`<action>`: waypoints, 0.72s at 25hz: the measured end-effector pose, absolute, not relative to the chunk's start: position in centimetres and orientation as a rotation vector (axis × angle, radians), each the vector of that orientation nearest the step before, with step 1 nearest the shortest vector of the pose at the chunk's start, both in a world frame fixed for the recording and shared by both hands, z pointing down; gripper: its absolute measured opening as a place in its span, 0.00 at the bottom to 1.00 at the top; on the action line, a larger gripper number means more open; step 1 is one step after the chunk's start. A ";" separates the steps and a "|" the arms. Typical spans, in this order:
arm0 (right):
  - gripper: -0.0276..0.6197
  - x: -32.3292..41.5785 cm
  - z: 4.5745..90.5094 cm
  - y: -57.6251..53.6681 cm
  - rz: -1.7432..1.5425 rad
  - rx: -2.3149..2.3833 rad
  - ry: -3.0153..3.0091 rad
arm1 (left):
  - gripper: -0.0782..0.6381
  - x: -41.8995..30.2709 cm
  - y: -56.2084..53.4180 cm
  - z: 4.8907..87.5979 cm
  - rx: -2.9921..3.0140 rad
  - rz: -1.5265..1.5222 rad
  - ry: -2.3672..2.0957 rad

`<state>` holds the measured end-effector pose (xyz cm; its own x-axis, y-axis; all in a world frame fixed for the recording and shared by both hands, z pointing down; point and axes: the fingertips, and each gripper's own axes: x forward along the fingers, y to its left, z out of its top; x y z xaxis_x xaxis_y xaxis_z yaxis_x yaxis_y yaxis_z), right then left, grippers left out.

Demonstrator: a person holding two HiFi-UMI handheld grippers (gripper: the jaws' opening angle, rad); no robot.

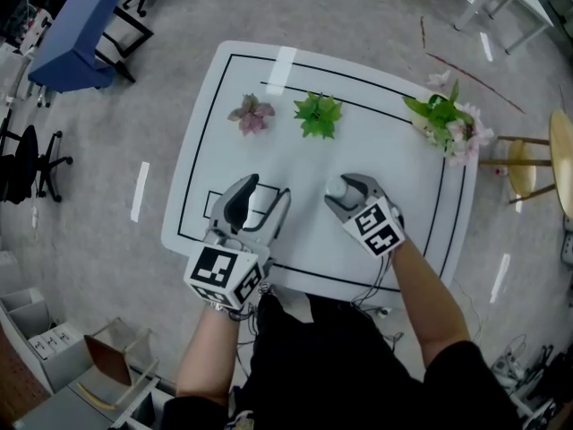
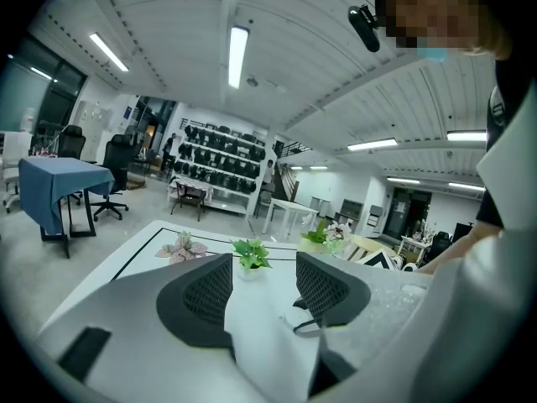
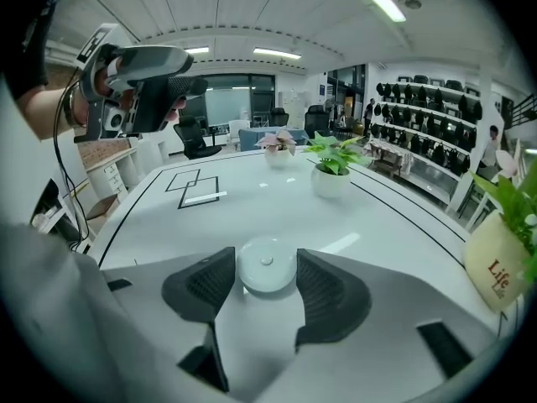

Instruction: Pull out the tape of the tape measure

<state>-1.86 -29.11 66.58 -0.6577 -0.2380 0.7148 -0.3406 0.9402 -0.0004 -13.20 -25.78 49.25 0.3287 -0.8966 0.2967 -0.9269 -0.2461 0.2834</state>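
Table (image 1: 269, 155), head view: white top with black outlines fills the middle of the frame; three small plants (image 1: 318, 115) stand along its upper edge.
Tape measure (image 1: 337, 186), head view: round white case lying flat on the table, right of centre, at the tips of the right gripper (image 1: 354, 189).
Left gripper (image 1: 261, 192), head view: lower left of centre, apart from the case, over a bare patch of table.
Left claw, left gripper view: pads wide apart with only table top between them (nothing held); a green plant (image 2: 252, 254) shows beyond the gap.
Right claw, right gripper view: pads spread wide, one on each side of the case, which sits at bottom centre of the frame. They stand right at its rim, but no squeeze shows, so I read the claw as not yet clamped.
Left gripper, right gripper view: in the upper left of the frame, above the table.
Step in hand: securing the case, by my reading; no tape shows outside it yet.
Next move: the right claw probably has to close firmly on the case; the left claw must then find the tape's end tab (visible in no view) and draw it away.
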 end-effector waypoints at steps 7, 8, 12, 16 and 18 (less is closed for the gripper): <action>0.37 -2.0 66.6 -28.9 0.175 0.397 -2.315 | 0.42 -13.5 -25.3 49.0 2.214 0.112 -1.595; 0.37 -2.0 66.6 -28.9 0.179 0.401 -2.314 | 0.42 -13.5 -25.3 49.0 2.218 0.112 -1.590; 0.37 -1.8 66.0 -29.0 0.191 0.421 -2.321 | 0.42 -13.1 -25.1 48.8 2.244 0.121 -1.555; 0.37 -1.8 63.5 -28.8 0.187 0.397 -2.358 | 0.42 -12.5 -25.0 48.4 2.286 0.139 -1.501; 0.37 -1.7 62.2 -28.7 0.181 0.383 -2.368 | 0.42 -12.0 -25.0 48.2 2.307 0.145 -1.472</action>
<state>-1.75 -28.65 62.22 -0.6969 -0.2224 0.6818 -0.3232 0.9461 -0.0218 -12.04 -24.98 48.21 0.4408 -0.8477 0.2951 -0.8889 -0.3667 0.2745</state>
